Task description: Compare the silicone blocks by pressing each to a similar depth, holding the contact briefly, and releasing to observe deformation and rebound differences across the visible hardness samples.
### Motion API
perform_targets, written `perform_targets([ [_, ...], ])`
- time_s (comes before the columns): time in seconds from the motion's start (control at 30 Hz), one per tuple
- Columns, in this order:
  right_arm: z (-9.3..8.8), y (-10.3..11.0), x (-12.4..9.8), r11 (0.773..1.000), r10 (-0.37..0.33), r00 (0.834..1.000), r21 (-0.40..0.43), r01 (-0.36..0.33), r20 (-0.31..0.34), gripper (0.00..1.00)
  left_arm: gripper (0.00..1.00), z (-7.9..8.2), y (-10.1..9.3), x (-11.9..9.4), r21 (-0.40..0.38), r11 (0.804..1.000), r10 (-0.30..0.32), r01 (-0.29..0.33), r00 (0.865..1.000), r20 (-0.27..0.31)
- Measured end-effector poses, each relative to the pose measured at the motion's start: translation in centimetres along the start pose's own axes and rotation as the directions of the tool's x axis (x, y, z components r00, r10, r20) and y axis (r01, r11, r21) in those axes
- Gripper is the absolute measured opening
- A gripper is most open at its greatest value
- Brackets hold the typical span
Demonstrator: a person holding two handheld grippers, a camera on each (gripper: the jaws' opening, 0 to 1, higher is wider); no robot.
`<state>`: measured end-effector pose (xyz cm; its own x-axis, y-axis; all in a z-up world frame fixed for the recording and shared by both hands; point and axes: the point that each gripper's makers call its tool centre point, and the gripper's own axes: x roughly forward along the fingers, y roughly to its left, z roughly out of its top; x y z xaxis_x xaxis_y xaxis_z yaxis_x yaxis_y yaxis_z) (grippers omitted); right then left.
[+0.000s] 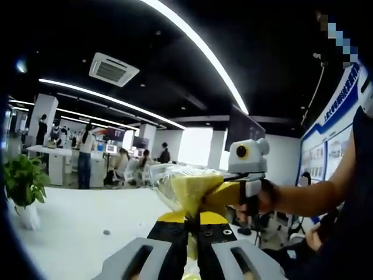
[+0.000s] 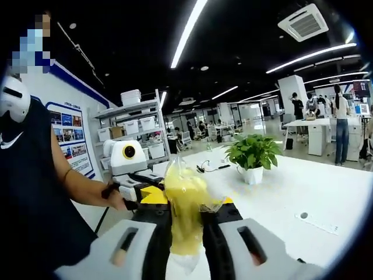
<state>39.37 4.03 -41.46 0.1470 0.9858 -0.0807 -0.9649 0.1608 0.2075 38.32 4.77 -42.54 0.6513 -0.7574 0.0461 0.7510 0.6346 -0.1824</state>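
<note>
Both claws are closing on one yellow silicone block (image 1: 189,189), wrapped in clear crinkled film and held up in the air between them, well above the white table (image 1: 70,233). Left gripper (image 1: 191,230) is pinching the lower edge of the block, jaws nearly together with only the wrapped material between them. Right gripper (image 2: 185,230) is doing the same from the opposite side in its own view, jaws drawn in tight against the yellow mass (image 2: 183,216); in the left gripper view it is reaching in from the right, gripped by the person's hand (image 1: 262,198). Block is bulging and folding around the jaws, so it is judged soft and light, rebounding rather than cracking. Film is looking slick and loose, so slipping inside the wrap is a risk; hold is best taken across the thick middle of the block, not on the film tail. Potted plant (image 2: 253,154) is standing on the table beyond. Other hardness samples cannot be made out.
</note>
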Motion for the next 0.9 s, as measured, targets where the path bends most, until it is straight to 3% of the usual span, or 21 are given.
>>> perform_targets([
  [0.2,-0.07,0.14,0.25,0.999,0.000,1.000,-0.034,-0.001,-0.014,0.05,0.02,-0.05,0.23,-0.04,-0.003,1.000,0.002,-0.002,1.000,-0.001],
  [0.3,-0.12,0.21,0.27,1.000,0.010,1.000,-0.013,-0.010,-0.021,0.03,0.02,-0.09,0.16,-0.13,-0.002,1.000,-0.003,0.003,1.000,-0.002],
  [0.7,-0.20,0.75,-0.10,0.999,0.048,0.999,-0.019,-0.048,-0.009,0.05,0.02,-0.15,-0.27,-0.24,0.008,1.000,-0.004,0.004,1.000,-0.005],
  [0.8,-0.38,0.76,-0.05,0.998,0.036,0.999,-0.054,-0.036,-0.013,0.05,0.02,-0.37,-0.17,-0.24,0.001,1.000,0.007,-0.007,1.000,-0.006],
  [0.9,-0.52,0.60,-0.29,0.999,0.043,0.999,-0.023,-0.043,0.000,0.05,0.02,-0.48,-0.35,-0.18,0.000,1.000,0.011,-0.011,1.000,-0.008],
])
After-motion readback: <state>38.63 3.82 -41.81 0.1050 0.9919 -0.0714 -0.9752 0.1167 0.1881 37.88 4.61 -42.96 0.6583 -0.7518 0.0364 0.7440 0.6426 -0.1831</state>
